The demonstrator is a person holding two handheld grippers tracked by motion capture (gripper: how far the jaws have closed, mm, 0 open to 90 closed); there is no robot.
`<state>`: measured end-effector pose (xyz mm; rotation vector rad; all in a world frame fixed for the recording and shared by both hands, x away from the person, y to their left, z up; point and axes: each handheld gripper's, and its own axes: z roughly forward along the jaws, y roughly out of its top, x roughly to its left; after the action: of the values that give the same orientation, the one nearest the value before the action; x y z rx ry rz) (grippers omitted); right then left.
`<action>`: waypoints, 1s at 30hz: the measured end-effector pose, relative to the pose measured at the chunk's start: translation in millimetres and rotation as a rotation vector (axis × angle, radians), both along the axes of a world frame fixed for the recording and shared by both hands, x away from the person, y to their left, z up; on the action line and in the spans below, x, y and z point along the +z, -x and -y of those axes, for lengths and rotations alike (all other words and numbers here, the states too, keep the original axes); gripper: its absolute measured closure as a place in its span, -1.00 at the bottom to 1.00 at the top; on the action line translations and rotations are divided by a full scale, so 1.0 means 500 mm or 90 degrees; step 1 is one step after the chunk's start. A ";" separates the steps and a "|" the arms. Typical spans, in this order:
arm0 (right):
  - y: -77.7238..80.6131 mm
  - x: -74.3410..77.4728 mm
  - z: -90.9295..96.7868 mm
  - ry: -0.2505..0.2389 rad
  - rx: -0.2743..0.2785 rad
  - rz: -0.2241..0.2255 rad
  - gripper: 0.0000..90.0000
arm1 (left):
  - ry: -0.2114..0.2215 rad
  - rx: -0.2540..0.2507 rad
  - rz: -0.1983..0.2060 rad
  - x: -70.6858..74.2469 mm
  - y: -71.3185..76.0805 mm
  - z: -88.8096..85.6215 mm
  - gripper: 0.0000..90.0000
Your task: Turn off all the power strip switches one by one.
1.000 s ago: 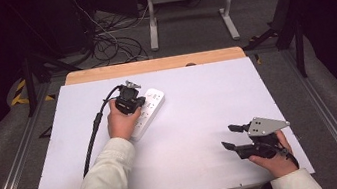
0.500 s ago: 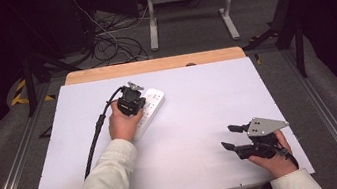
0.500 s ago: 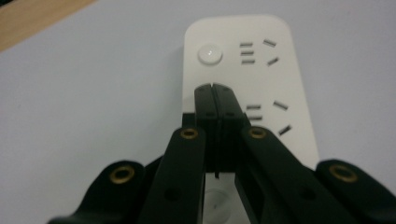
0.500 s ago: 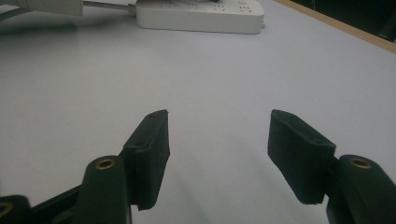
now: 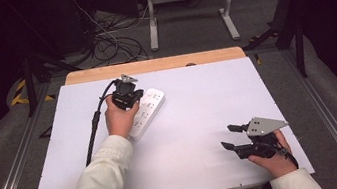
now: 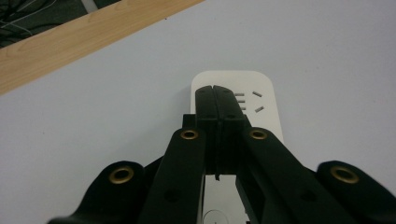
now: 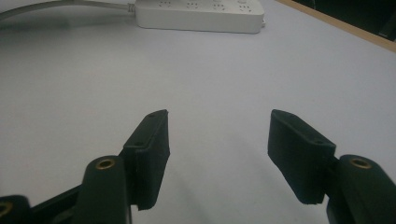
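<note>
White power strip (image 5: 146,113) lying flat on white table cover (image 5: 192,96), left of centre, angled from near-left to far-right. Also seen in right gripper view as power strip (image 7: 198,16) at far top, cord running off to the left, sockets facing up. In left gripper view, rounded end of power strip (image 6: 261,100) directly under the jaw tips, socket slots visible just right of them.

Left gripper (image 5: 127,94) over the power strip, pointing down and away, held by left hand (image 5: 120,119), pale sleeve (image 5: 97,186) coming in from bottom. Black cable (image 5: 94,126) trailing off the gripper along the left side of the strip. Left gripper (image 6: 216,100) jaws pressed together, nothing between them, tips right at the strip's top surface; actual contact hard to tell.

Right gripper (image 5: 231,136) low over bare cover near the front right corner, well apart from the strip, held by right hand (image 5: 272,157), grey three-cornered plate on top. Right gripper (image 7: 217,133) jaws wide apart, nothing between, only plain cover beneath.

Wooden table edge (image 5: 152,65) showing past the far side of the cover.
</note>
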<state>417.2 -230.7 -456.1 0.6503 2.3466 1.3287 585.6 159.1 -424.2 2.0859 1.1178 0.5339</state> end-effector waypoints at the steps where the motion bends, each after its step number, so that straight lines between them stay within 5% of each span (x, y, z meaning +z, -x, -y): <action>1: 0.001 0.000 0.000 0.000 0.000 0.000 -0.12 | -0.057 -0.005 0.015 0.004 -0.003 0.013 1.00; 4: 0.001 0.001 0.001 -0.001 0.000 0.002 -0.12 | -0.087 -0.022 0.019 0.005 -0.006 0.024 1.00; 15: -0.001 -0.001 0.003 -0.002 0.000 -0.003 -0.12 | -0.044 -0.015 -0.005 0.007 -0.047 0.041 1.00; 23: -0.001 -0.001 0.003 -0.004 0.000 -0.004 -0.12 | -0.030 -0.008 -0.040 -0.034 -0.075 0.037 1.00; 30: -0.001 -0.001 0.004 -0.004 0.000 -0.004 -0.12 | -0.024 -0.027 -0.043 -0.052 -0.079 0.047 1.00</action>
<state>417.9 -232.6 -456.8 0.6578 2.3488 1.3356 625.0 135.7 -450.1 2.1693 1.1068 0.4698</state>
